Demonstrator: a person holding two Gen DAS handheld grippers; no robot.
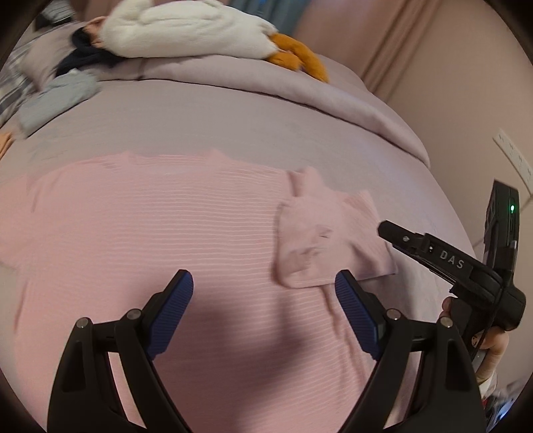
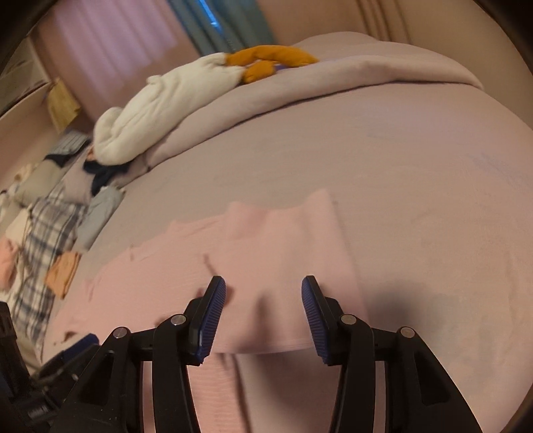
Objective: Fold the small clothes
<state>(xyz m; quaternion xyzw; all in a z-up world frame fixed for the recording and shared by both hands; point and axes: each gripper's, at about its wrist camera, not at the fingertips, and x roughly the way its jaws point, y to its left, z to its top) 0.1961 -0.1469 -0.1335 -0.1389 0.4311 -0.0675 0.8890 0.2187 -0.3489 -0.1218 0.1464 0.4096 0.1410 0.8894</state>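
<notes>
Left wrist view: left gripper (image 1: 263, 289), black frame with ribbed blue pads (image 1: 173, 313), fingers spread wide and grasping nothing, poised above the pink top (image 1: 150, 226). Whether the pads touch the cloth cannot be told.

Pink top: soft ribbed knit with fine pale horizontal stripes, spread flat on the near part of the bed (image 1: 233, 120). One short sleeve (image 1: 329, 239) is folded inward over the body, lying just beyond the left gripper's right-hand finger.

Right gripper (image 2: 263, 293): same black frame and ribbed blue pads (image 2: 213, 319), fingers released and wide apart, holding nothing. Folded edge of the pink top (image 2: 260, 266) lies between and beneath the fingers; the garment extends toward the bed's left edge.

Bed: smooth mauve sheet, with a rolled mauve duvet (image 1: 333, 96) along the far edge.

Plush toy (image 1: 186, 30): white fleecy body, orange feet, lying on the duvet.
</notes>
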